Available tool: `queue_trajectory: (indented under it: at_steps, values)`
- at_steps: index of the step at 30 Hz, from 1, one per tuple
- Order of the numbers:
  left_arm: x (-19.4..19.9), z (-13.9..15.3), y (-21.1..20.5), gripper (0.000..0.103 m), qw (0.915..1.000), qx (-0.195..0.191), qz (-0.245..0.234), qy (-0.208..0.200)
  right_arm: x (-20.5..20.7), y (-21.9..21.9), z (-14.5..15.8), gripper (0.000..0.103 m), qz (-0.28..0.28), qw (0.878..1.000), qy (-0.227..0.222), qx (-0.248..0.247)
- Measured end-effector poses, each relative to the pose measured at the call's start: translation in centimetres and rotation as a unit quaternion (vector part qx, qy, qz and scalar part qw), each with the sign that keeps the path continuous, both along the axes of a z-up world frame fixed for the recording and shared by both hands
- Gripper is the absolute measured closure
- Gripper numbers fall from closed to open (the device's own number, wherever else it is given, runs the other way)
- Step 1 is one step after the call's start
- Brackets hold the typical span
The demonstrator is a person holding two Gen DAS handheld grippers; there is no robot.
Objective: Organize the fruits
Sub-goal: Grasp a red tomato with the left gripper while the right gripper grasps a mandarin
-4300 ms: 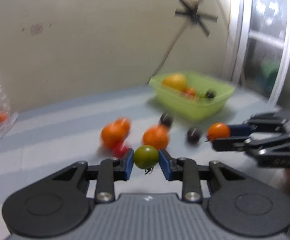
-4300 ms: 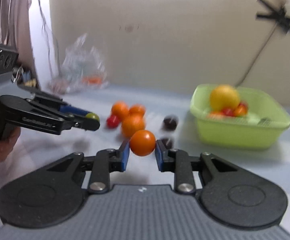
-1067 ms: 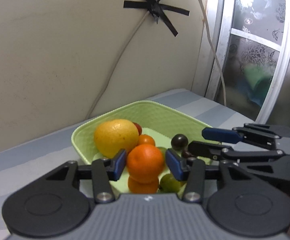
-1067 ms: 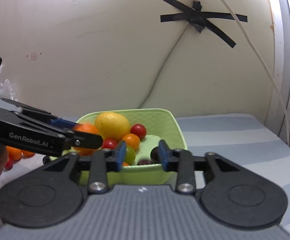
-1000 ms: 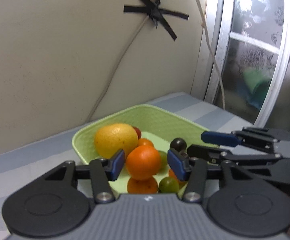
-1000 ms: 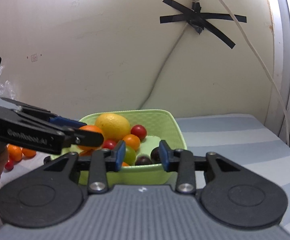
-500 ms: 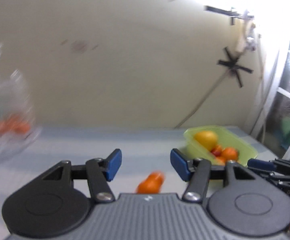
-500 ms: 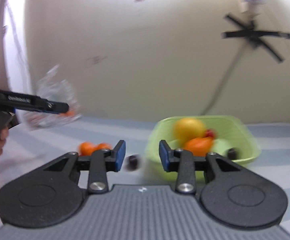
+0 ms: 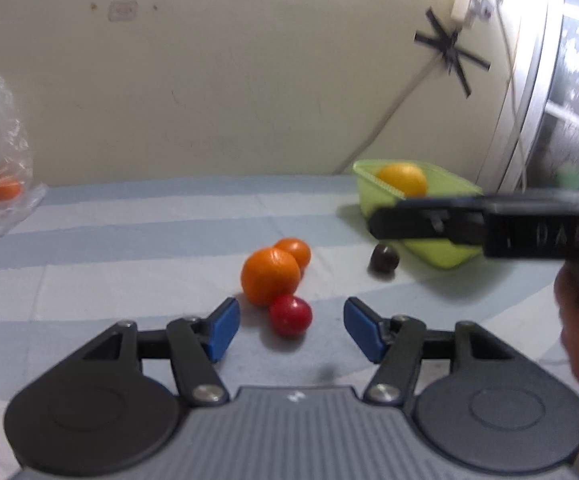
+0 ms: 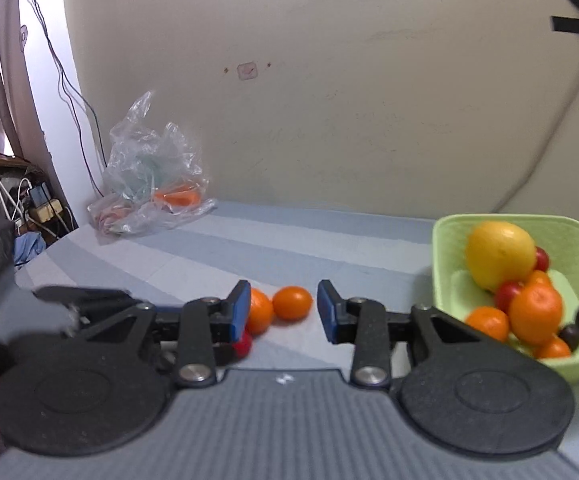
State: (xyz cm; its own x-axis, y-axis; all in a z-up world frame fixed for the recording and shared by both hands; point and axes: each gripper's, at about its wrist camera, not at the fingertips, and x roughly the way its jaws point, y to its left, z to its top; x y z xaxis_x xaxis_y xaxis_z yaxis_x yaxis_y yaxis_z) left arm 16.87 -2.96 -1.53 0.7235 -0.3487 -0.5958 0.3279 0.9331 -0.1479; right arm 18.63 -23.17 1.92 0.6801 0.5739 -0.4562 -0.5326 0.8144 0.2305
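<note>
Nearest, left gripper (image 9: 291, 330) with blue pads spread apart, jaws just been opening, nothing clamped; small round red cherry tomato (image 9: 290, 315) sitting on the striped pale blue tablecloth (image 9: 129, 264) just ahead, lined up with the gap but not yet between the pads. Right gripper (image 10: 283, 311) likewise apart and empty, narrower, looking over the same cluster.

Just behind the tomato and touching it, large round orange mandarin (image 9: 270, 275), with a smaller orange mandarin (image 9: 294, 252) tucked against its far side. Off to the right, apart from the cluster, dark round plum-like fruit (image 9: 384, 260) close beside the light green plastic basket (image 9: 441, 254). Further on, inside the basket, big yellow citrus (image 10: 499, 254) atop mandarins, red tomatoes and dark fruits. Farthest, crumpled clear plastic bag (image 10: 151, 172) against the wall, something orange inside.

Likely step: picking up the red tomato for the basket. Best done by sliding forward low until the pads straddle the tomato's widest part, closing gently to avoid squashing or rolling it. Worth keeping the left pad clear of the big mandarin, since a nudge could scatter the cluster. Lift straight before swinging right, minding the other tool crossing in front of the basket.
</note>
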Motion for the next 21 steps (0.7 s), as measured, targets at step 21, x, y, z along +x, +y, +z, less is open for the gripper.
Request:
queue_trajectory:
  at_steps: [21]
  values:
    - [-4.0,0.1,5.0,0.076,0.9982,-0.036,0.046,0.013,1.2,6.6,-3.2,0.058,0.065,0.993,-0.024,-0.091]
